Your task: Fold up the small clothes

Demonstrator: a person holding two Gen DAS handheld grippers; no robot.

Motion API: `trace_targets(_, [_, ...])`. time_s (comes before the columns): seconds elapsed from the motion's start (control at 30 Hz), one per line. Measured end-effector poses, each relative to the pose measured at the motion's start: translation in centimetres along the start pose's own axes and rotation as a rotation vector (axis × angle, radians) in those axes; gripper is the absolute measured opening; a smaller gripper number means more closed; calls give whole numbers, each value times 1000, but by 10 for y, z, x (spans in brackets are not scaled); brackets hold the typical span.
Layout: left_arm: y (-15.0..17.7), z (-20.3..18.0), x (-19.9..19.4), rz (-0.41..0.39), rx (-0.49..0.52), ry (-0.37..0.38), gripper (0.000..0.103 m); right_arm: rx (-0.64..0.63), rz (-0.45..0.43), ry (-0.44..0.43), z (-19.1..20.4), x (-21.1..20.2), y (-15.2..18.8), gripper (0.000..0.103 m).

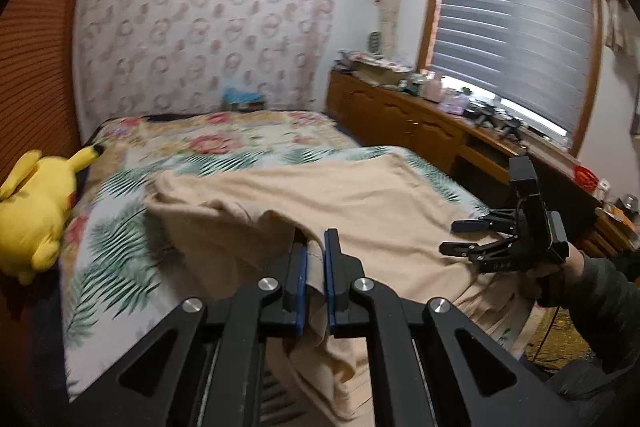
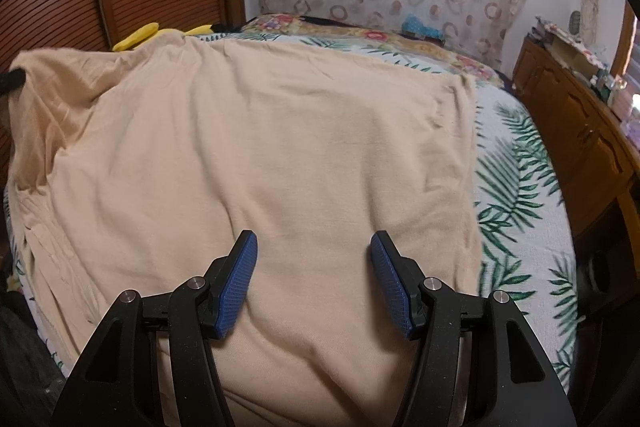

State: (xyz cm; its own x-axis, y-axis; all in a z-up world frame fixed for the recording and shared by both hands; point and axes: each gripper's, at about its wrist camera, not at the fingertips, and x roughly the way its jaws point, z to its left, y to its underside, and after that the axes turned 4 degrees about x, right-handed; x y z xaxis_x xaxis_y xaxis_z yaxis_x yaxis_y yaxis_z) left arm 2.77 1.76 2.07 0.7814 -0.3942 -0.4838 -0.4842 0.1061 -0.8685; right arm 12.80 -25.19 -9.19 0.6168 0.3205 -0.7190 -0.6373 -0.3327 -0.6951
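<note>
A beige garment (image 2: 256,155) is lying spread across the leaf-patterned bedspread (image 2: 516,195), a yellow plush toy (image 1: 32,211) sitting beside its far corner. The left gripper (image 1: 316,247) is pinching a raised fold of its edge. The right gripper (image 2: 314,247) is hovering with jaws wide over the cloth. No legible writing is showing.

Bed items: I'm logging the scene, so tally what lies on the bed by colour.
Beige garment: 1
Yellow plush toy: 1
Blue item by the far wall, too blurred to identify: 1
Total: 3
</note>
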Motion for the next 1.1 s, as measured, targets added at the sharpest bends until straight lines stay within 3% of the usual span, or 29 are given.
trace_targets(0.2, [-34,-42,29,7,78,139,3,50,-115,16,-18,-51,-6,60])
trace_targets(0.53, [-79,-119,51,14,188,300,3,94,-169,95,-49,-95,11,59])
trace_targets(0.67, [-82,-138,61,62,197,361,6,122,-182,101,-55,-103,17,59])
trace_targets(0.73, [-77,-145,70,101,217,346,8,131,-185,98,-55,-105,20,59])
trace_targets(0.8, [-71,-144,76,123,219,344,18,133,-182,92,-55,-106,23,59])
trace_targets(0.87, [-68,-139,77,132,207,332,36,129,-175,88,-54,-105,25,59])
trace_targets(0.97, [-66,-122,70,114,195,274,49,127,-167,78,-51,-103,28,59])
trace_targets(1.1, [-61,-98,62,103,174,214,54,121,-161,54,-46,-96,23,59])
